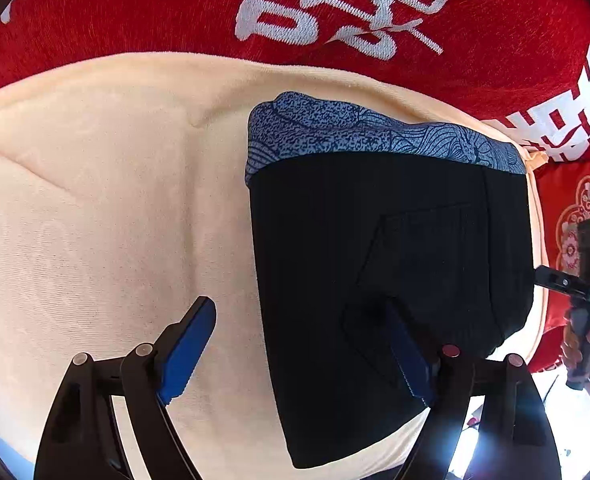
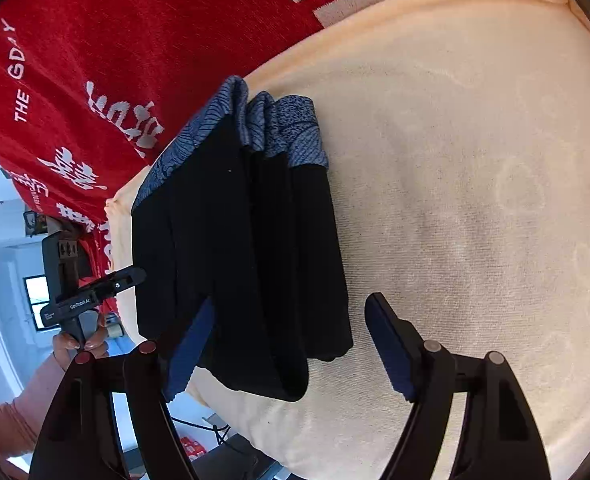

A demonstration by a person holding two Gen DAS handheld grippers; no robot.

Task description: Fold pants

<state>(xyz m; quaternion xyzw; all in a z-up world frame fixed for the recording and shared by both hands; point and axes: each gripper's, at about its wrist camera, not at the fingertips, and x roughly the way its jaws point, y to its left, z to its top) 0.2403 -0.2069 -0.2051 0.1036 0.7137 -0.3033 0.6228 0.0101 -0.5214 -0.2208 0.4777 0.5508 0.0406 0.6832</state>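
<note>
Left wrist view: left tongs (image 1: 299,344) released, jaws spread wide, hovering over the left edge of the pants (image 1: 375,280). Left finger over bare cream towel (image 1: 107,208), right finger over black cloth; contact with the cloth not clear. Pants folded into a compact black bundle on the right half of the towel, blue patterned waistband (image 1: 359,132) at the far end. Red blanket (image 1: 135,12) with white characters beyond the towel. Right tongs' body and the hand (image 1: 587,344) holding it at the right edge, tip just beside the bundle's right side.

Right wrist view: right tongs (image 2: 291,344) released, jaws wide apart, nothing gripped. Near end of the folded pants (image 2: 239,260) lying between the fingers, pads not pressing. Several stacked layers visible, waistband (image 2: 255,132) far. Bundle on the left part of the towel (image 2: 475,200), near its left edge. Left tongs' body with its hand (image 2: 75,344) at left, tip next to the bundle. Red blanket (image 2: 95,40) at far left.
</note>
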